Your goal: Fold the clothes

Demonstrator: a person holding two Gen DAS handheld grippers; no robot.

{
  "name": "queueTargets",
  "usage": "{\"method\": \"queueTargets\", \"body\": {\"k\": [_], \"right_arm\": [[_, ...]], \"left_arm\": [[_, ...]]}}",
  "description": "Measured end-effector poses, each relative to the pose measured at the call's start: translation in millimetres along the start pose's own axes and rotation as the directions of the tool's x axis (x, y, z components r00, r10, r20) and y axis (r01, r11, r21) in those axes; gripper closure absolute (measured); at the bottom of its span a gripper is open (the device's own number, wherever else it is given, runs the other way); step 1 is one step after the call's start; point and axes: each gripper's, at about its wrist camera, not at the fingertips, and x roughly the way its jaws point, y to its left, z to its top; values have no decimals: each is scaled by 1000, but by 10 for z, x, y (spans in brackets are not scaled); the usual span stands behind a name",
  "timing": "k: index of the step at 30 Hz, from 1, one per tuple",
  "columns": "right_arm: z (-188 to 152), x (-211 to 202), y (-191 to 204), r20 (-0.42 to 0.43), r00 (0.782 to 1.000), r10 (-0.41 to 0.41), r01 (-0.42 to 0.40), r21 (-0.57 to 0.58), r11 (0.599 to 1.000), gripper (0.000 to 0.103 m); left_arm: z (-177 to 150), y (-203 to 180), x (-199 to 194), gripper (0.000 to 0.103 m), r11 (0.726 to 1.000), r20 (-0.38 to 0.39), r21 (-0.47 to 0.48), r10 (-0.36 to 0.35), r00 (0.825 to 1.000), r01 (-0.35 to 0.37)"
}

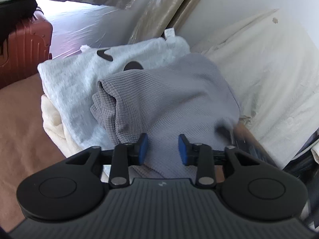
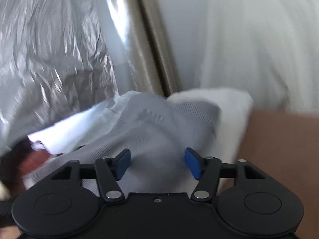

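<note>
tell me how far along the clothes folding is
Done: the grey waffle garment lies bunched on the white fluffy garment, no neat fold showing. In hand: nothing; the left hand-held gripper and right hand-held gripper are open over it. Left: folding both.

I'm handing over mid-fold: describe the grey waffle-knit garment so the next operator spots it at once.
Start from the reddish ribbed suitcase at the far left of the left wrist view, then look right to the heap of fabric. The grey waffle-knit garment lies on top, directly ahead of the left tongs. Its darker grey and small square grid texture set it apart from the fluffy pale blanket with black spots beneath.
</note>
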Motion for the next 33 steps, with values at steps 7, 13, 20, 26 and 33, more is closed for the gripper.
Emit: {"method": "queueTargets", "body": {"k": [7, 13, 20, 26, 33], "right_arm": [[-310, -1086, -247, 46, 999, -29, 24, 106, 994, 36], [-280, -1508, -391, 35, 992, -119, 114, 123, 986, 36], [-212, -1754, -475, -121, 979, -166, 180, 122, 976, 34], [-168, -1934, -403, -174, 963, -208, 223, 73, 972, 24], [-249, -2080, -291, -203, 939, -276, 277, -22, 961, 22]], "left_arm": [[-127, -276, -249, 32, 990, -22, 128, 62, 998, -59], [-281, -530, -332, 27, 986, -64, 166, 32, 997, -21], [-505, -984, -712, 15, 936, -69, 312, 196, 978, -166], [-713, -1139, -1051, 8, 927, -20, 342, 173, 985, -156], [-1083, -1007, -1055, 8, 926, -132, 351, 198, 971, -141]]}}
